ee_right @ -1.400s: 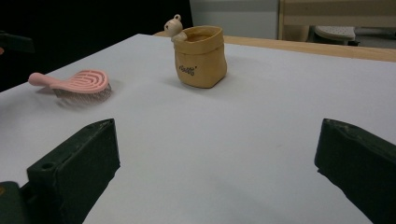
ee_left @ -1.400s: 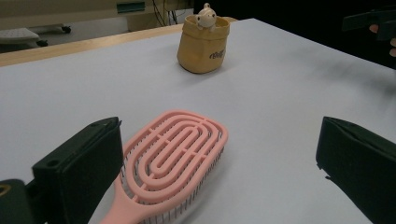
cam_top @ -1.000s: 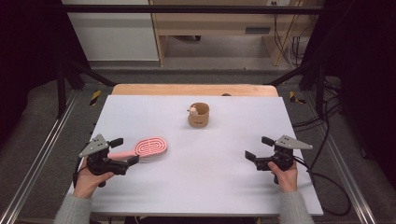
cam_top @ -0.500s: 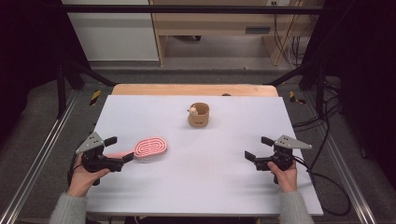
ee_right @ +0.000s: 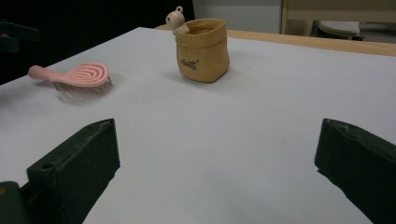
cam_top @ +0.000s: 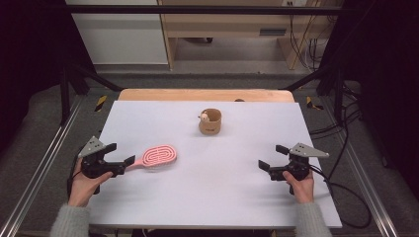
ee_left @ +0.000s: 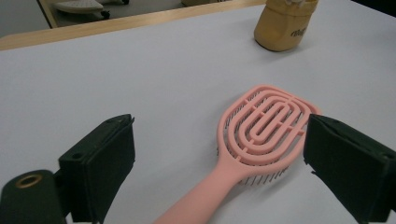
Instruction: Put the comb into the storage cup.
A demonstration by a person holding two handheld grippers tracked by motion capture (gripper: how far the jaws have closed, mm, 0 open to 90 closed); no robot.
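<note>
- Right now I have the left gripper (cam_top: 121,155) lined up on the pink hairbrush (cam_top: 154,157); its jaws have just been closing a little, yet they stand spread, with the handle running between them and neither pad pressing on it.
- In the left gripper view the brush (ee_left: 254,144) lies flat on the white table (cam_top: 222,197), its oval head toward one o'clock and the handle coming back toward six, between the black pads (ee_left: 105,163).
- I judge the step in hand to be the approach for a pick-up of the brush by its handle; nothing is lifted yet.
- The next move, as I read it, calls for closing squarely across the narrow handle, low enough that the smooth plastic does not slip or roll out.
- The brush is hard, glossy plastic with a slotted head of concentric loops and short dark bristles underneath.
- At twelve o'clock from the table's middle stands a small tan pouch-shaped pot (cam_top: 210,122), matt and soft-looking, with a tiny bear figure (ee_right: 177,19) peeking over its rim.
- My right gripper (cam_top: 272,157) rests at four o'clock on the table, jaws wide apart and nothing between them, well away from brush and pot.
- The tabletop is plain, smooth and matt, with a wooden edge at the far side.
</note>
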